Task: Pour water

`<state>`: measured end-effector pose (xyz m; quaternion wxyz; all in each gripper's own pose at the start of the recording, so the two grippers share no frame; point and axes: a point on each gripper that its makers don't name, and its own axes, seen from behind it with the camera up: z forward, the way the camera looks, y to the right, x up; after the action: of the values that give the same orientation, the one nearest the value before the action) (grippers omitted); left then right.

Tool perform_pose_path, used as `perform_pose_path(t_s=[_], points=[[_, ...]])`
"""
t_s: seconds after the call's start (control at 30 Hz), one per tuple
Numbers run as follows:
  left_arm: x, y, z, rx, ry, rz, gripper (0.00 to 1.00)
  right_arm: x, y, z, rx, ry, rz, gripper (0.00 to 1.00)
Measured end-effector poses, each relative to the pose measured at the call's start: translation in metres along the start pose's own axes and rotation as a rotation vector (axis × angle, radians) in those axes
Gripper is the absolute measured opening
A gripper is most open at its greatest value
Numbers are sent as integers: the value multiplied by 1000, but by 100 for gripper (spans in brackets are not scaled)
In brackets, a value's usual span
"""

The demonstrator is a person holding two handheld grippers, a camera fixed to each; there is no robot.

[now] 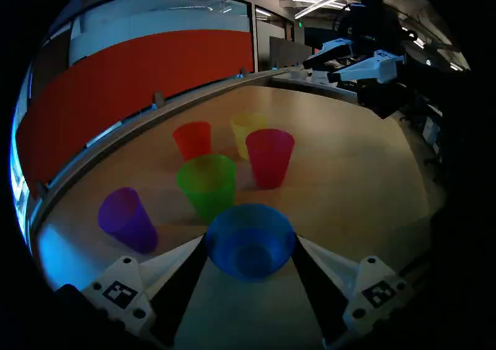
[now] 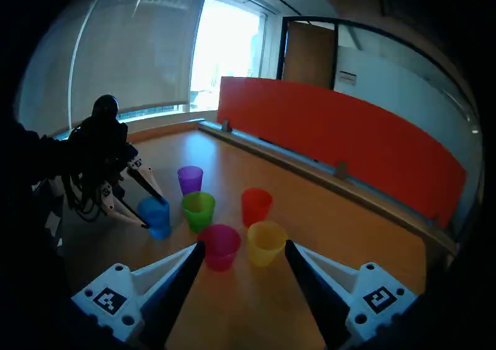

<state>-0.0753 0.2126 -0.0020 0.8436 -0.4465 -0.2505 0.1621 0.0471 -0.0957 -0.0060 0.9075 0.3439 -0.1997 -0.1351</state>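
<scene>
So, my left hand-held gripper [image 1: 249, 238] is clamped on the blue cup [image 1: 250, 254], one finger against each side of its wall, mouth up toward the camera. I can't tell if the cup rests on the bench [image 1: 359, 176] or hangs just off it. It's held upright so nothing spills before the tilt, I'd say. I can't make out whether there is water inside. Just ahead stands the green cup [image 1: 208, 182], the nearest one and likely the easiest to pour into. The purple cup [image 1: 127, 218] sits off to one side, apart from the group. The pink cup [image 1: 270, 157], orange-red cup [image 1: 193, 139] and yellow cup [image 1: 247, 128] bunch behind the green. All are upright with open mouths, near each other but not stacked, which leaves room to tip over any one. My right hand-held gripper [image 2: 243, 244] has its fingers spread with nothing between them, hovering short of the pink and yellow cups. My guess is that it's parked out of the pour path or ready to steady a cup. A red partition [image 1: 136, 71] runs along the far bench edge. Step in hand, by my read: carry the blue cup over a receiver. The pour has not begun.
</scene>
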Motion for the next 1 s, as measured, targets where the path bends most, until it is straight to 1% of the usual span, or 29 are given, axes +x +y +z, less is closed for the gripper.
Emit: perform_pose_path(t_s=[0.37,0.77,0.87,1.0], points=[[0,-2,1,15,2,20,89,-3,0,2,3,1,5,100],[1,-1,2,19,-3,15,89,-5,1,3,2,0,14,100],[0,0,1,15,-6,9,89,-4,0,4,4,3,15,100],[0,4,-1,5,-6,12,89,-2,-2,5,7,4,14,100]])
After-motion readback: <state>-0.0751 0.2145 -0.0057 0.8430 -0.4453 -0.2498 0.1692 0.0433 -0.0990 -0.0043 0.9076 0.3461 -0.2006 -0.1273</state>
